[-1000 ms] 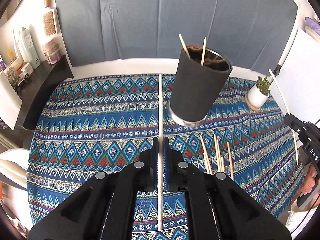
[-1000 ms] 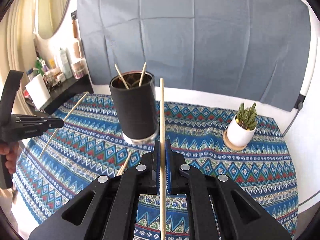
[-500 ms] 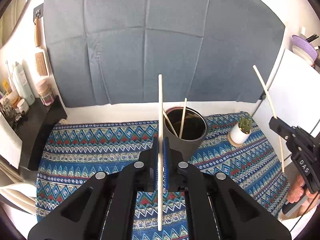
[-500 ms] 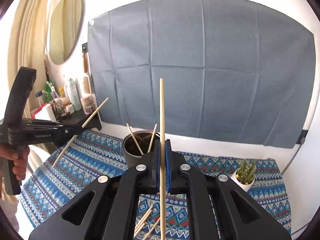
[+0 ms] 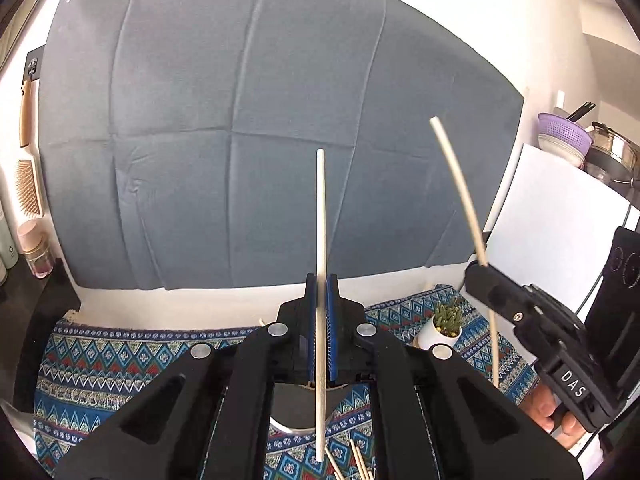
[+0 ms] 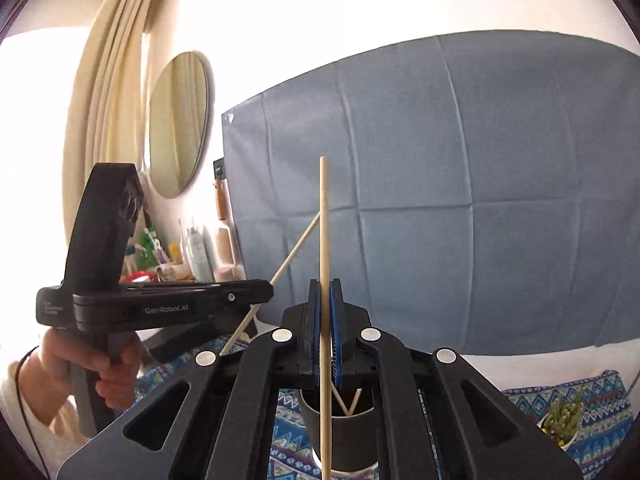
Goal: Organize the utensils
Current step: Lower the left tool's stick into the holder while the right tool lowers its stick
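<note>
My left gripper (image 5: pixel 321 280) is shut on a pale chopstick (image 5: pixel 320 200) that stands upright between its blue pads. My right gripper (image 6: pixel 325 285) is shut on a tan chopstick (image 6: pixel 323 208), also upright. Each shows in the other's view: the right gripper (image 5: pixel 474 270) with its slanted chopstick (image 5: pixel 460 184), and the left gripper (image 6: pixel 269 292) with its slanted chopstick (image 6: pixel 292 254). The black cup (image 6: pixel 348 436) stands just below and beyond the right fingers, with two chopsticks (image 6: pixel 354 400) in it. In the left wrist view the cup (image 5: pixel 294 404) is mostly hidden behind the fingers. Loose chopsticks (image 5: pixel 356 464) lie on the patterned tablecloth (image 5: pixel 100 356).
A small potted succulent (image 5: pixel 444 322) stands at the right of the table. A grey cloth backdrop (image 5: pixel 240 140) hangs behind it. A dark shelf with bottles (image 6: pixel 192 256) is on the left, a purple colander (image 5: pixel 564 132) on the right. A person's hand (image 6: pixel 108 364) grips the left handle.
Both grippers have risen and tilted upward with their chopsticks still held. The cup and tablecloth have slid to the bottom of both views, and the backdrop now fills them.
</note>
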Demonstrator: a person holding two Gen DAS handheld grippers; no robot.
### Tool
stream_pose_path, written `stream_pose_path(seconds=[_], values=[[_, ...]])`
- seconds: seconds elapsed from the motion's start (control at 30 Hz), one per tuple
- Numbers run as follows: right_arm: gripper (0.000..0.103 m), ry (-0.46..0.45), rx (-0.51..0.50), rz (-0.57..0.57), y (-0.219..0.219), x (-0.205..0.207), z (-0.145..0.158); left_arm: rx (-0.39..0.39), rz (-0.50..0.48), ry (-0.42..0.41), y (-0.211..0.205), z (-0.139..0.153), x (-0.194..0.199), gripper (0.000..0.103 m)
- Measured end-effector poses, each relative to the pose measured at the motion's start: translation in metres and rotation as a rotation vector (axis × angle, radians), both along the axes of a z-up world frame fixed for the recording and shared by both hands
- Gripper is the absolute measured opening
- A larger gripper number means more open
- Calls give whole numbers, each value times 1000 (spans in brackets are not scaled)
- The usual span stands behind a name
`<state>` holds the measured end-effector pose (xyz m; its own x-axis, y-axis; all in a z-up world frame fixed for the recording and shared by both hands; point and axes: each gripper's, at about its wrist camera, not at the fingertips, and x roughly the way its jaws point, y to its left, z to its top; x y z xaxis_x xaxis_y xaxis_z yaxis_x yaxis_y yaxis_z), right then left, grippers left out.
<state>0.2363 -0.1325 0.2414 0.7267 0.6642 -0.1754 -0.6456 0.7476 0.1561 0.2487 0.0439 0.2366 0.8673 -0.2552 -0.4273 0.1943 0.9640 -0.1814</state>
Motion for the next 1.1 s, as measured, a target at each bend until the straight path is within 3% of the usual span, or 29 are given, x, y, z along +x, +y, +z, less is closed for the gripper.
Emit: stream_pose_path(seconds=[0.23, 0.47, 0.63, 0.83, 1.1], values=[[5, 21, -8, 16, 21, 40, -16, -74, -61, -120, 1, -14, 22, 5], [5, 58, 175, 32, 21, 79, -43, -191, -100, -230, 12, -36, 42, 5], [5, 50, 266, 8, 21, 99, -65, -239, -106, -254, 11, -59, 51, 5], [5, 13, 271, -31, 23, 106, -88, -133, -85, -339, -5, -83, 55, 5], [5, 6, 228, -34, 24, 109, -113, -149, -102, -361, 0, -112, 56, 5]])
